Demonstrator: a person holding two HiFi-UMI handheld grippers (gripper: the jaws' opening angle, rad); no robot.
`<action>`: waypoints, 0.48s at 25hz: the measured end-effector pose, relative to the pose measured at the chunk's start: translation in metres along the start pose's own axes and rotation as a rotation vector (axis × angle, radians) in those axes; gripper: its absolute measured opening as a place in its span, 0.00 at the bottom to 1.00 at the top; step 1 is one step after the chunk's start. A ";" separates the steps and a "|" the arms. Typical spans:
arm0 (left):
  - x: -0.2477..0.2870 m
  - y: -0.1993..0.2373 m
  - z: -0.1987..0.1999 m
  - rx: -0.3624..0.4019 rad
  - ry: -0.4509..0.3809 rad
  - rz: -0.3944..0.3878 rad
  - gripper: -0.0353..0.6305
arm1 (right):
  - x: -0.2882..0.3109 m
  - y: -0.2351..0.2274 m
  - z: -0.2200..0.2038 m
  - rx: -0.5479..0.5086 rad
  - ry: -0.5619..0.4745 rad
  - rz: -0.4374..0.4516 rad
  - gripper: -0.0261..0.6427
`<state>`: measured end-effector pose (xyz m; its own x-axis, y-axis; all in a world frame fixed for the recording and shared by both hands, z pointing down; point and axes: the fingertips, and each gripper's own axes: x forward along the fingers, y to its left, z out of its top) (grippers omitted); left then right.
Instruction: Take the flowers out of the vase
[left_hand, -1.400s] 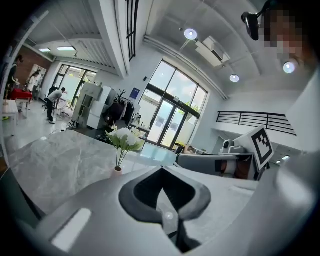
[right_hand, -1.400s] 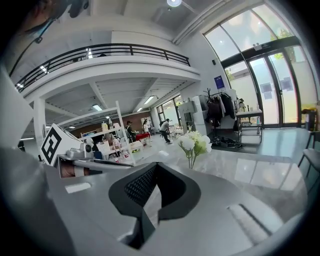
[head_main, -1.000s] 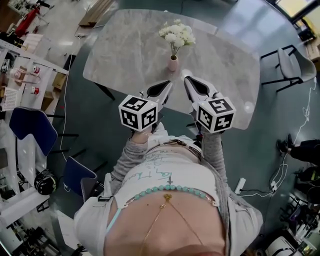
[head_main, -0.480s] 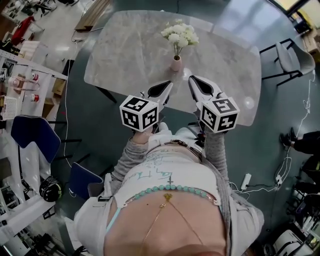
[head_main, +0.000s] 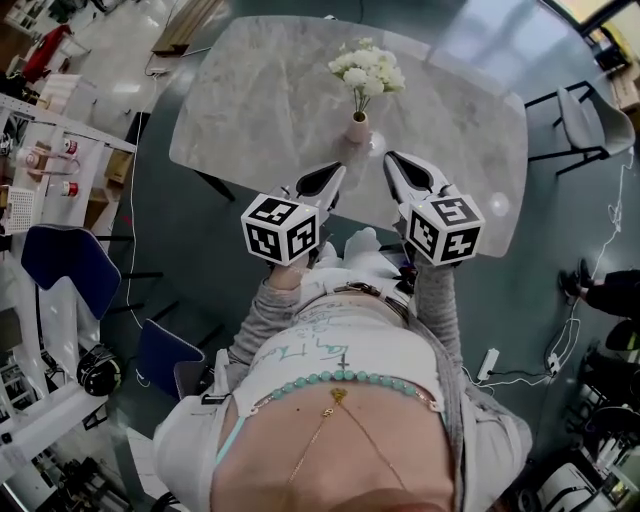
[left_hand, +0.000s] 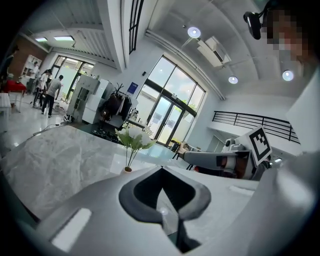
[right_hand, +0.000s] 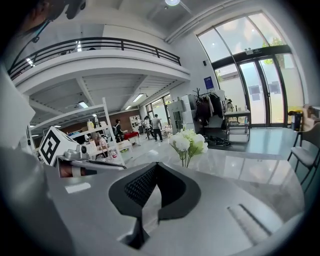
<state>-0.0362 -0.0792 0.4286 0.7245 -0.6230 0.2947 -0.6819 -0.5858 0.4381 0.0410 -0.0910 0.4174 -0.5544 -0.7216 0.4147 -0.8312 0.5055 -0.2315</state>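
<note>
On the marble worktop (head_main: 260, 100), close to its near edge, stands one small pink vase (head_main: 357, 128). It is upright, with one bunch of white flowers (head_main: 367, 72) in its neck. The stems are green and the blooms sit well above the rim. There is one vase, one bunch and one worktop, and nothing else lies on the slab.

There are two grippers, one in each of the person's hands, held side by side over the near edge of the worktop. Each carries one marker cube at its rear. The left gripper (head_main: 334, 170) points at the vase from the left and the right gripper (head_main: 392, 160) from the right. The vase stands just beyond and between their tips, near both, and neither is seen to touch it.

In the left gripper view, the fingers (left_hand: 131, 192) meet at their tips. Only a hollow is left between the dark pads, and nothing is in it. The right gripper's fingers (right_hand: 137, 187) are the same, with tips together and nothing held. Both views show the flowers ahead, past the tips. The right gripper view shows no vase, only the blooms and stems above the fingers.
</note>
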 end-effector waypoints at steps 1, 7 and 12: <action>0.002 0.004 0.000 -0.006 -0.001 0.007 0.06 | 0.005 -0.001 0.002 -0.004 0.003 0.013 0.08; 0.018 0.013 0.015 -0.017 -0.014 0.040 0.06 | 0.021 -0.014 0.022 -0.022 0.004 0.069 0.08; 0.033 0.014 0.028 -0.012 -0.011 0.054 0.06 | 0.022 -0.026 0.039 0.036 -0.033 0.125 0.08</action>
<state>-0.0247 -0.1227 0.4204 0.6855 -0.6592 0.3090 -0.7187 -0.5449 0.4319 0.0486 -0.1387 0.3980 -0.6539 -0.6697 0.3519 -0.7565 0.5752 -0.3111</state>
